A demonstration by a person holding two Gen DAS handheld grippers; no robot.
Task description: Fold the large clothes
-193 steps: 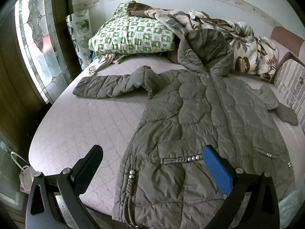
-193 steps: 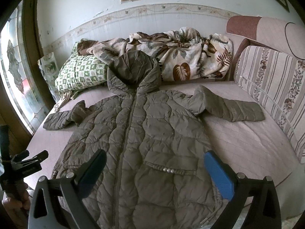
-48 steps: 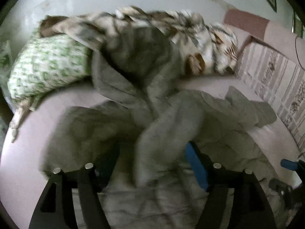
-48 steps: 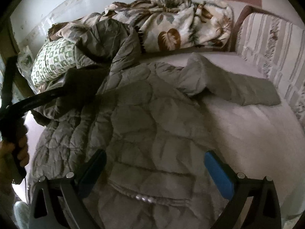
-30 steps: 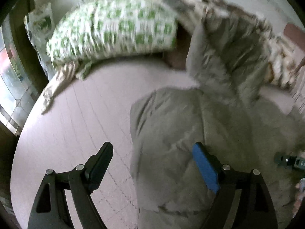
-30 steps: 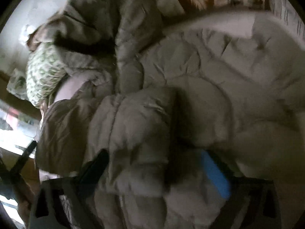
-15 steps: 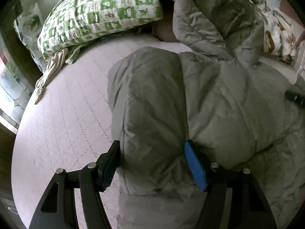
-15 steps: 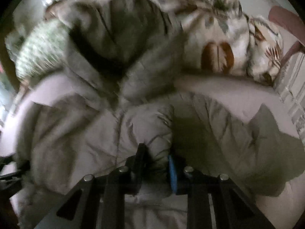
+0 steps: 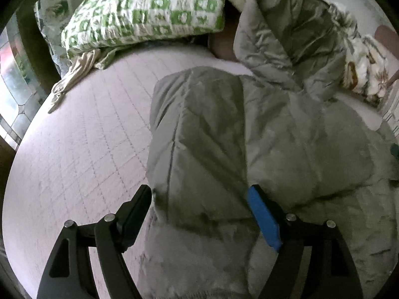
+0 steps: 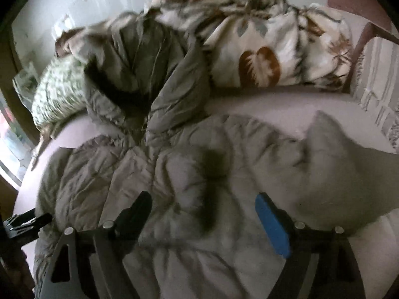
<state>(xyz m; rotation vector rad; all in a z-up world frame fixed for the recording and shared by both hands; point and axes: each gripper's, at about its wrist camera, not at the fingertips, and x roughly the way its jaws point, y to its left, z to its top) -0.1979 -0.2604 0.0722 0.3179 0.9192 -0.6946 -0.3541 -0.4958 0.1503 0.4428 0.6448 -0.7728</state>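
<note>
Black and blue fingers frame both views: we hold two grippers, each with one black finger and one blue-padded finger. Our left gripper point(image 9: 199, 214) has its jaws spread wide on either side of the folded sleeve point(image 9: 199, 134); they have just opened a little, and we cannot tell whether the pads touch the padding. Our right gripper point(image 10: 203, 221) has just sprung open from a near-closed pinch and hovers over the coat's body with nothing between the pads.

We count one coat point(image 10: 174, 174), an olive quilted one, lying across the middle of the bed point(image 9: 82, 137). In the left wrist view its near sleeve lies folded over the body at centre frame, and its hood point(image 9: 291, 39) leans up at the upper right. In the right wrist view the other sleeve point(image 10: 349, 174) stretches toward the right edge, not folded in.

Beyond the coat we count one green-checked pillow point(image 9: 144, 12), at the upper left of the left view, and one leaf-printed blanket point(image 10: 274, 49), bunched at the top right of the right view.

Only the left view shows the bare quilted mattress cover on the left and the stained-glass window point(image 9: 15, 82) at the far left edge. Only the right view shows the striped sofa back point(image 10: 379, 87) at the right and the left gripper's tips at the lower left edge.
</note>
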